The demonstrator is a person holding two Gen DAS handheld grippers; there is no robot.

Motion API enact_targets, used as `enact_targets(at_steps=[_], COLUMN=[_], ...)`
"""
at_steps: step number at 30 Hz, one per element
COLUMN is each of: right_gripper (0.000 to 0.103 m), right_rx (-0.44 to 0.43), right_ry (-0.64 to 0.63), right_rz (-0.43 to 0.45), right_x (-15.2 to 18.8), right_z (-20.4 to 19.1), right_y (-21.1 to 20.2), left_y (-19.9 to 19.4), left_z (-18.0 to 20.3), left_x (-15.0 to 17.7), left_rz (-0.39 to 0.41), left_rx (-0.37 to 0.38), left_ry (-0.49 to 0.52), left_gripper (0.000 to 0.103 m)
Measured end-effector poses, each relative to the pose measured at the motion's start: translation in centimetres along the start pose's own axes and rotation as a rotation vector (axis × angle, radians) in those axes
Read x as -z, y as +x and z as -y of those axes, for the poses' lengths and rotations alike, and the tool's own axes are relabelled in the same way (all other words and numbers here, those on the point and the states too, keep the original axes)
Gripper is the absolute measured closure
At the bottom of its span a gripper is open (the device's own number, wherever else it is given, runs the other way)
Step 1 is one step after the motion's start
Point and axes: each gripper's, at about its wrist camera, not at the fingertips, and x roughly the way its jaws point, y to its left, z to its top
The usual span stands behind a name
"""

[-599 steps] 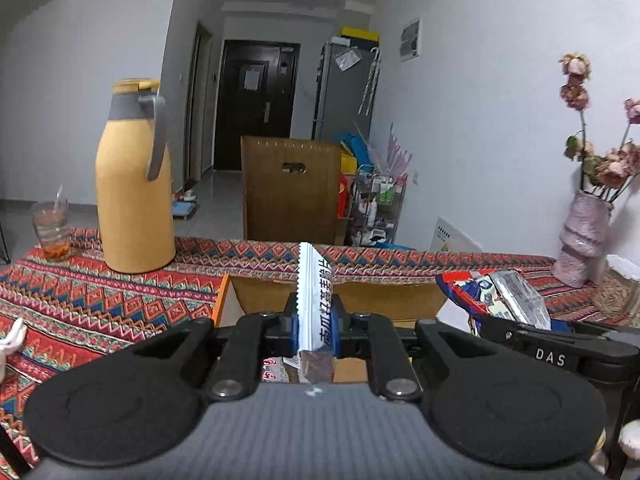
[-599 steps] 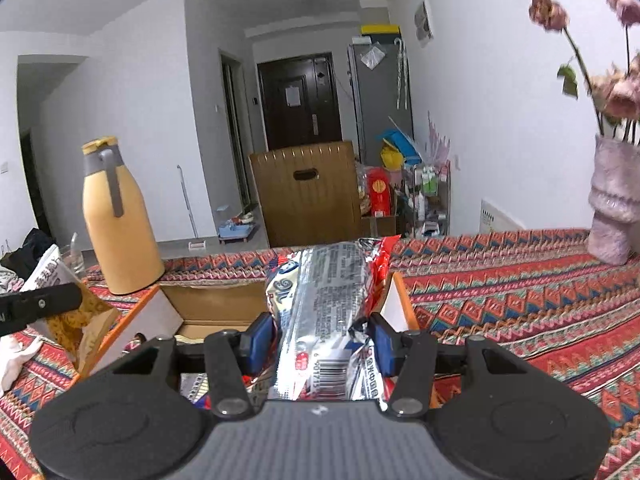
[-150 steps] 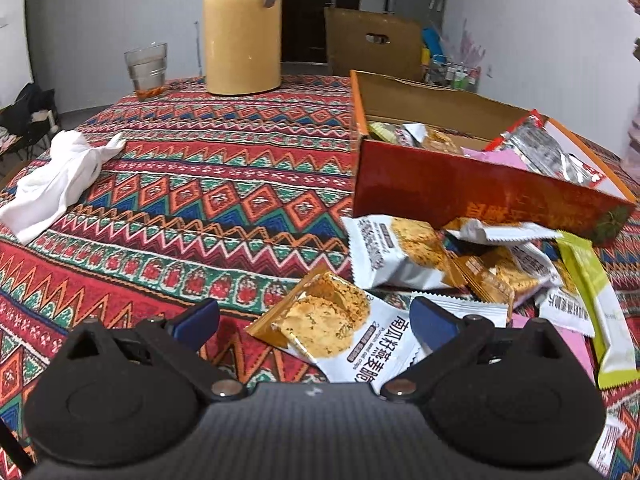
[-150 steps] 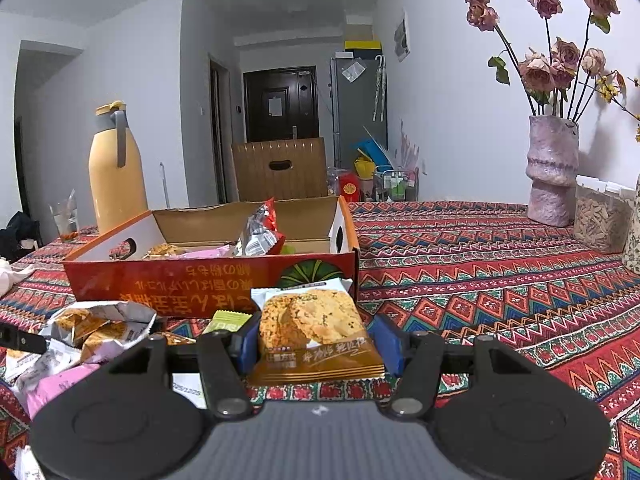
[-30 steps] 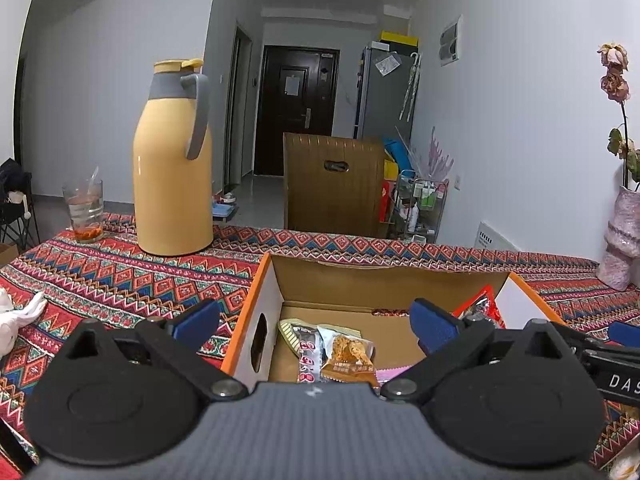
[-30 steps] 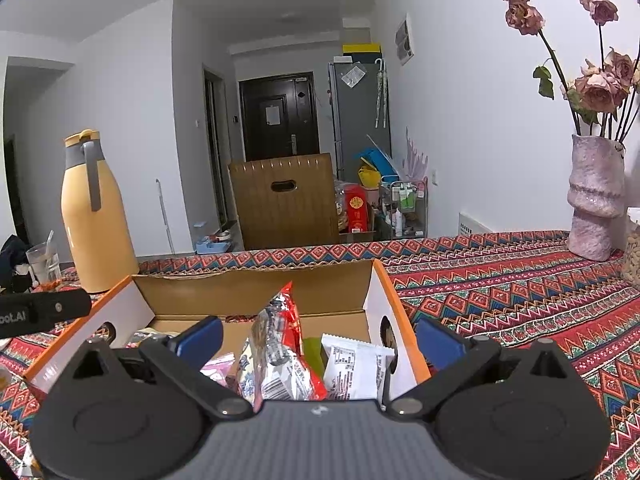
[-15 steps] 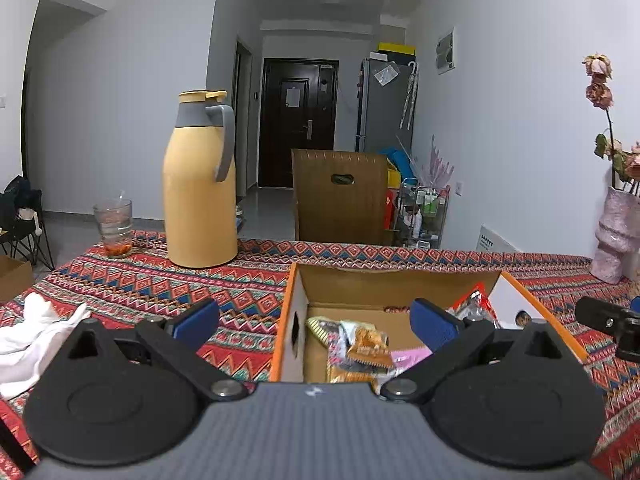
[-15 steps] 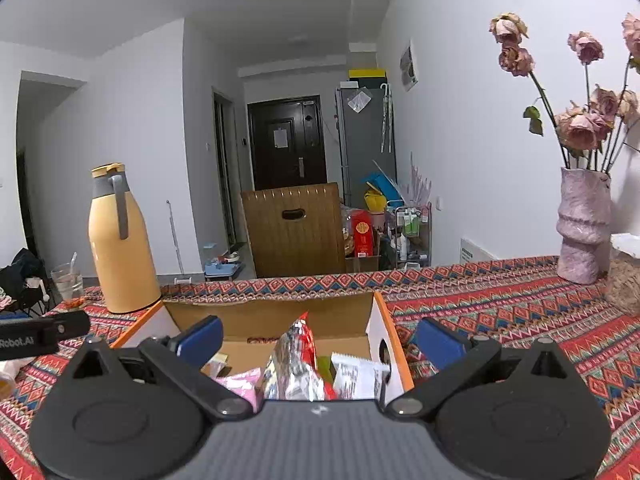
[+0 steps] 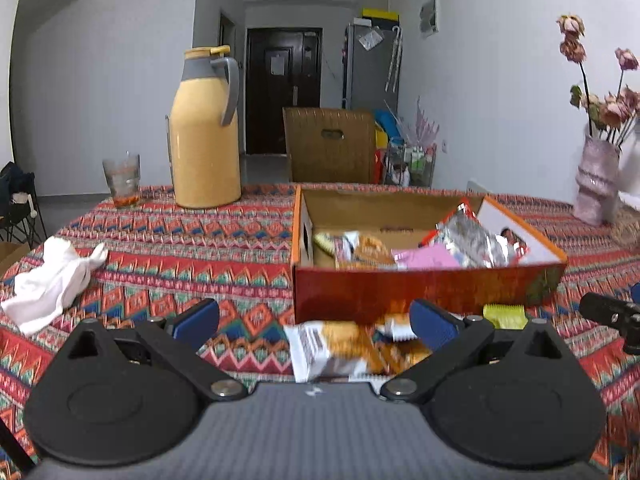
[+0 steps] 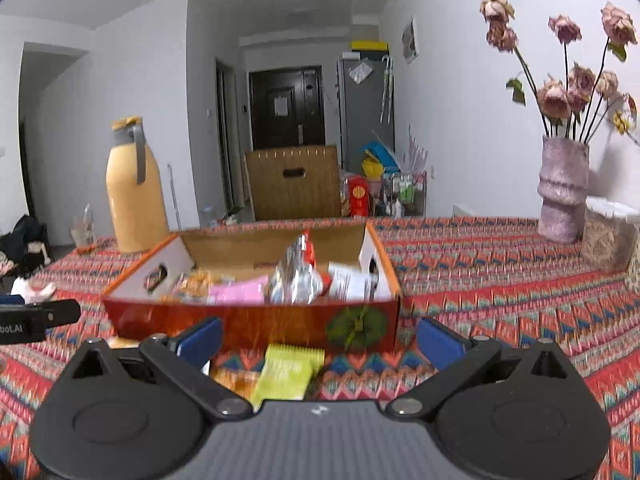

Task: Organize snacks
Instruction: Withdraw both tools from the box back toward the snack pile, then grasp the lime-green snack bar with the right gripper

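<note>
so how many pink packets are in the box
1 that shows: a pink packet lying in the box near the front wall, beside the silver bag. More may be buried underneath.

- Left gripper [image 10: 38, 322], seen at the edge of the right wrist view: white lettering "boLAI", cut off by the frame.
- Snack packets [image 9: 340, 346] and box [image 9: 424, 286]: print blurred, illegible.
</note>
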Motion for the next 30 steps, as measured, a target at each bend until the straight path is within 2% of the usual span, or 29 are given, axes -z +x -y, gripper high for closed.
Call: enact_targets(at_steps=[10,20,26,30], right_gripper=[0.0,0.0,0.014,0.028], right_rx=[0.0,0.008,0.009,-0.005], right_ry=[-0.004,-0.047,-0.068,-0.059], right_rz=[-0.1,-0.145,-0.184,-0.227], right_x=[3.5,3.6,3.1,3.7], right_z=[-0.3,-1.4,-2.3,-2.6], right_y=[-0.4,1.4,3.4,4.9], left_y=[1.0,1.3,1.4,1.5], left_z=[0.0,-0.9,-1.1,-1.2], left_x=[2.5,2.8,2.8,2.8], left_rz=[-0.007,-0.026,-0.032,-0.037], left_rx=[-0.003,0.001,0.005,0.008], left_ry=[0.013,-0.031,-0.041,-0.046], left_gripper=[0.0,0.0,0.0,0.0])
